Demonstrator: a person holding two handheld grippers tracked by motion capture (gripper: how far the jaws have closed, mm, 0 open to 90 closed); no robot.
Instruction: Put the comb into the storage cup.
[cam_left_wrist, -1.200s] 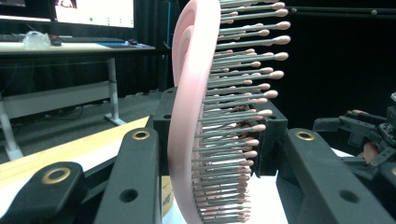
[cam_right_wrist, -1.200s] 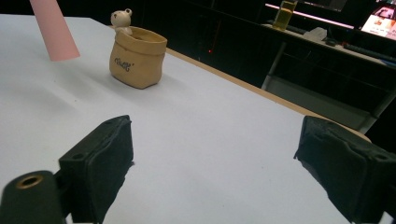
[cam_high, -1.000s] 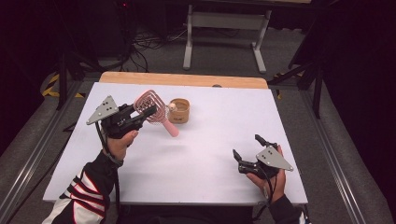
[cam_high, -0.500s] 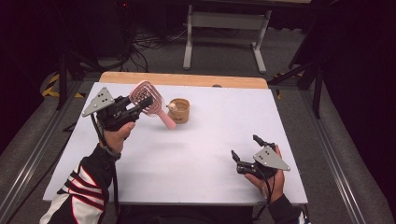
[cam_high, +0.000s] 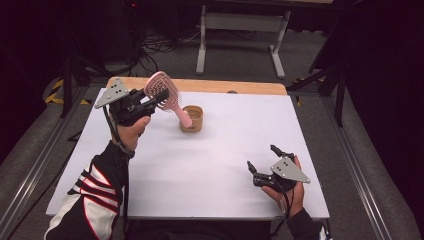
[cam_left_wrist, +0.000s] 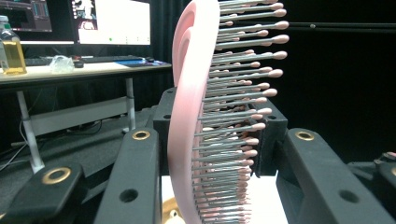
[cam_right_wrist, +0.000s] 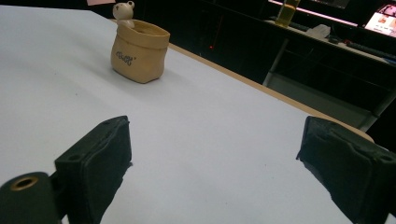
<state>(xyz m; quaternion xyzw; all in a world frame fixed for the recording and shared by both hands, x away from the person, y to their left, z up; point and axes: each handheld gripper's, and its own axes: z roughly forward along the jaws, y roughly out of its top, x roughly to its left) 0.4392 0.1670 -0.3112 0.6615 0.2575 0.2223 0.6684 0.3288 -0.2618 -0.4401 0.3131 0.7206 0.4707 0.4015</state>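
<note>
My left gripper (cam_high: 149, 101) is shut on a pink hairbrush (cam_high: 165, 91), gripping its round head and holding it up over the far left of the white table (cam_high: 200, 170). The brush handle slants down to the right, its tip by the left rim of a small tan pot (cam_high: 192, 118). In the left gripper view the brush head (cam_left_wrist: 189, 121) stands edge-on between the jaws, bristles pointing right. My right gripper (cam_high: 261, 157) rests open near the front right, with nothing between its jaws (cam_right_wrist: 215, 158). The pot (cam_right_wrist: 139, 51), with a small bear figure on its rim, stands beyond it.
A wooden strip (cam_high: 235, 87) runs along the table's far edge. Behind it stand a metal frame (cam_high: 240, 30) and floor cables. A desk with monitors and a bottle (cam_left_wrist: 13, 51) lies farther off.
My left hand has lifted the hairbrush up and away toward the far left, so the handle tip has risen to the pot's rim. The right gripper has stayed put.
</note>
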